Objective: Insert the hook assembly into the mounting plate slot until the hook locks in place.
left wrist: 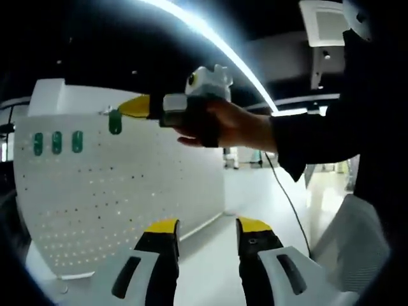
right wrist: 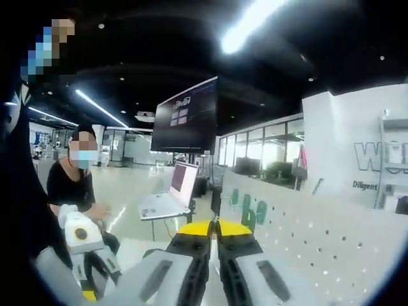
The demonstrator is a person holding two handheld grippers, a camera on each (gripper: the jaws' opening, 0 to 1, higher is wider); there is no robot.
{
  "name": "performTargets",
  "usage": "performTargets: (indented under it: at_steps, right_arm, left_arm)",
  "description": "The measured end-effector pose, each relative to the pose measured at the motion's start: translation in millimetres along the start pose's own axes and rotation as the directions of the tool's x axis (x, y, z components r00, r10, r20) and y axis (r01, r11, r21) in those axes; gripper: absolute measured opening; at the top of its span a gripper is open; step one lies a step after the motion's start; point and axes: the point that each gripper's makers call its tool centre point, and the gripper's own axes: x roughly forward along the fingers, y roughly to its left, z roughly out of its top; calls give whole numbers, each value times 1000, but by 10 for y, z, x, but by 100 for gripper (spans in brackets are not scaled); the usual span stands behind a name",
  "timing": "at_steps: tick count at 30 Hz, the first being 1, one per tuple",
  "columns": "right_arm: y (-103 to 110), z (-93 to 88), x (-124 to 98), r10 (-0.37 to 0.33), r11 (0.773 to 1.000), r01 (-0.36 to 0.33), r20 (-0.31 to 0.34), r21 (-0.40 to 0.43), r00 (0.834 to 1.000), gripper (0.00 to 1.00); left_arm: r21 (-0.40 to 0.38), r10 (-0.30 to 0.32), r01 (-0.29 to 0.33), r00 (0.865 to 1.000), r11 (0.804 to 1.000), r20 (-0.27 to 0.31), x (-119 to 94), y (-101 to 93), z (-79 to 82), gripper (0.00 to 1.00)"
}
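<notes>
The white perforated mounting plate (left wrist: 127, 191) stands upright at the left of the left gripper view, with three green hooks (left wrist: 57, 141) set in a row near its top left. A person's hand brings my right gripper (left wrist: 131, 107) to the plate's upper edge, shut on a green hook assembly (left wrist: 115, 121) that is against the plate's face. My left gripper (left wrist: 208, 226) is open and empty, low in front of the plate. In the right gripper view my right gripper (right wrist: 213, 226) has its jaws pressed together, with the plate (right wrist: 319, 236) to the right carrying green hooks (right wrist: 260, 212).
A seated person (right wrist: 76, 185) is at the left beyond a table with an open laptop (right wrist: 167, 197) and a large dark monitor (right wrist: 188, 118). My left gripper (right wrist: 95, 261) is at the lower left. The white tabletop (left wrist: 255, 191) runs right of the plate.
</notes>
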Motion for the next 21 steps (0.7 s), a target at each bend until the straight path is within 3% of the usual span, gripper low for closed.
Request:
performTargets:
  at_steps: [8,21]
  right_arm:
    - [-223,-65,164,-20,1000,20,-5,-21,1000,1]
    - [-479,-99,290,-44,998,44,1,-35,999,1]
  left_arm:
    - [-5,-29,29,999,1000,-19,23,-54,-39,34]
    - [-39,-19,18,1000,999,-20,4,18,-61,35]
